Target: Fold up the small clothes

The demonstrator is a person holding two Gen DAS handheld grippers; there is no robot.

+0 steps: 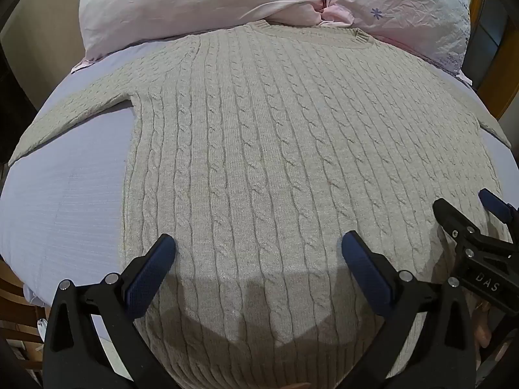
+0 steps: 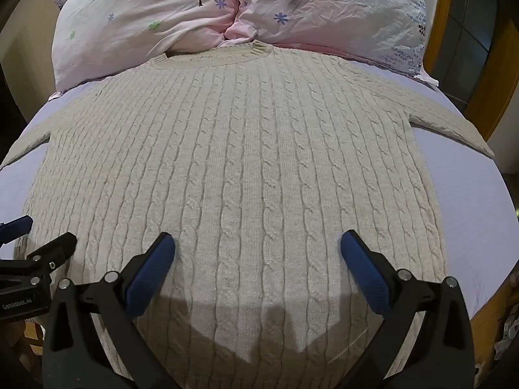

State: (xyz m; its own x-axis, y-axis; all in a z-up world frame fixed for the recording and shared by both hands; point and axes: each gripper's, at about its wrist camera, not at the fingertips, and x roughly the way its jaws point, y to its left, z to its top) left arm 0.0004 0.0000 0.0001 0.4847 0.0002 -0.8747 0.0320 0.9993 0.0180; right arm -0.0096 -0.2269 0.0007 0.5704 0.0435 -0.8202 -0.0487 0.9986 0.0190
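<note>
A beige cable-knit sweater (image 1: 259, 136) lies flat and spread out on the bed, collar toward the pillows, sleeves out to both sides; it also fills the right wrist view (image 2: 246, 149). My left gripper (image 1: 258, 249) is open and empty, hovering over the sweater's lower left part near the hem. My right gripper (image 2: 258, 248) is open and empty over the lower right part. The right gripper shows at the right edge of the left wrist view (image 1: 467, 214), and the left gripper at the left edge of the right wrist view (image 2: 35, 236).
The sweater rests on a pale lilac bed sheet (image 1: 65, 194). Two pink floral pillows (image 2: 227, 9) lie beyond the collar. A wooden bed frame (image 2: 496, 317) runs along the right side, and a wooden door frame (image 2: 441, 16) stands at the back right.
</note>
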